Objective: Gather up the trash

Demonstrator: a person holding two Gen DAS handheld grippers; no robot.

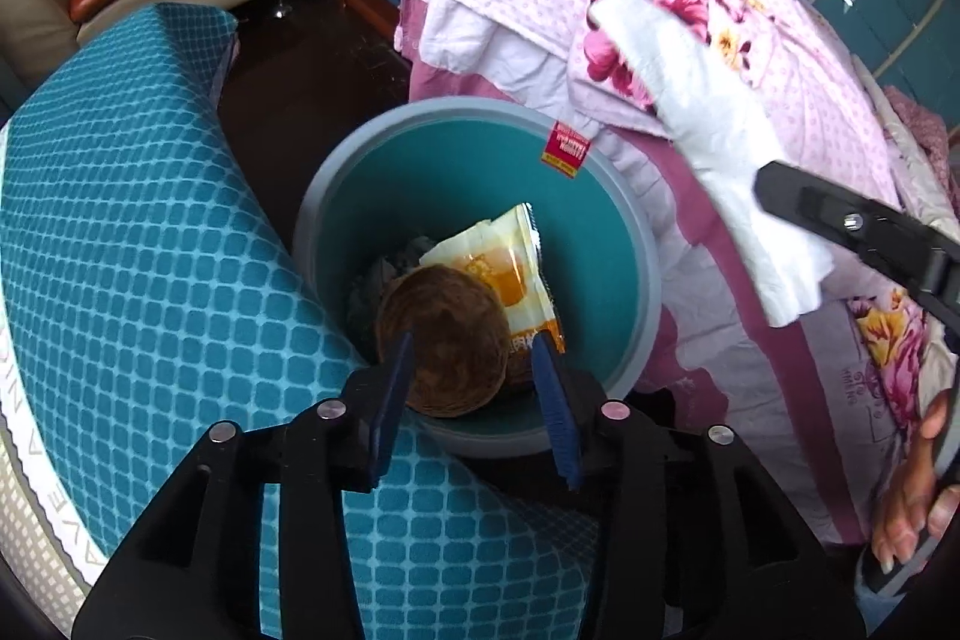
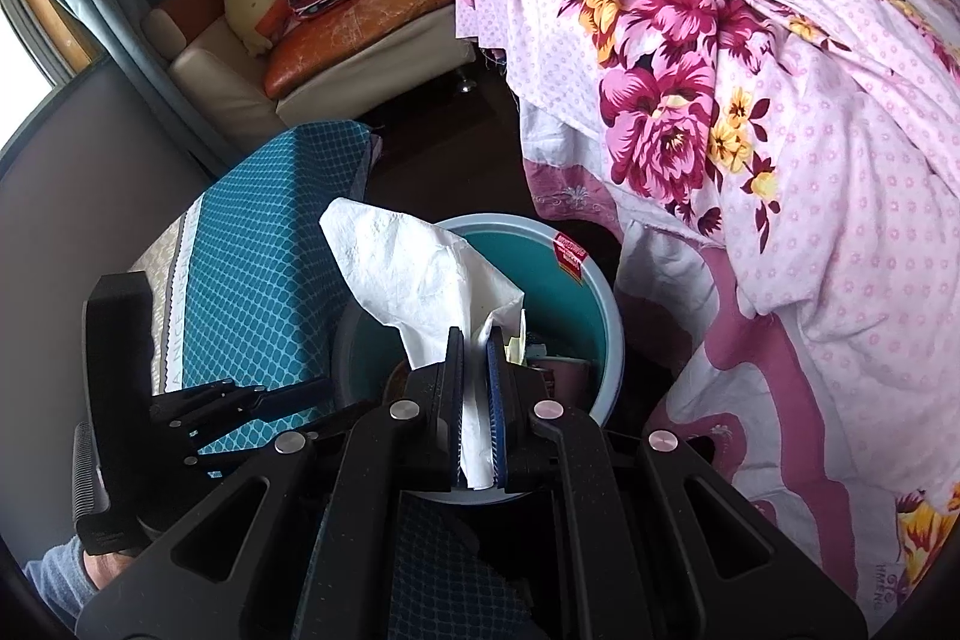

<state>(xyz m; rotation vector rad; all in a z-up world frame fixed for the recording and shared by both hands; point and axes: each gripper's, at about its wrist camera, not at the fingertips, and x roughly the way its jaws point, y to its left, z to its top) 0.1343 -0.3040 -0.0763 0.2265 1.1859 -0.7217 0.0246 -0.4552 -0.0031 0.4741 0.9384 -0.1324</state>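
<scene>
So the left claw (image 1: 480, 400) sits right over the near rim of the teal bin (image 1: 636, 244), jaws parted about halfway, with the brown round thing (image 1: 444, 340) between the pads but not squeezed as far as I can tell. It looks like it's dropping in on top of the orange snack wrapper (image 1: 516, 268). The right claw (image 2: 477, 400) is clamped tight on a white tissue (image 2: 420, 268), hovering just above the same bin. I'd say bring that tissue over the middle of the opening before letting go, since it's floppy and could drape over the rim. Room is tight: a blue checked cushion (image 1: 132, 220) crowds one side, the floral bedspread (image 2: 780, 130) hangs close on the other, and a sofa (image 2: 336, 40) sits further back.
</scene>
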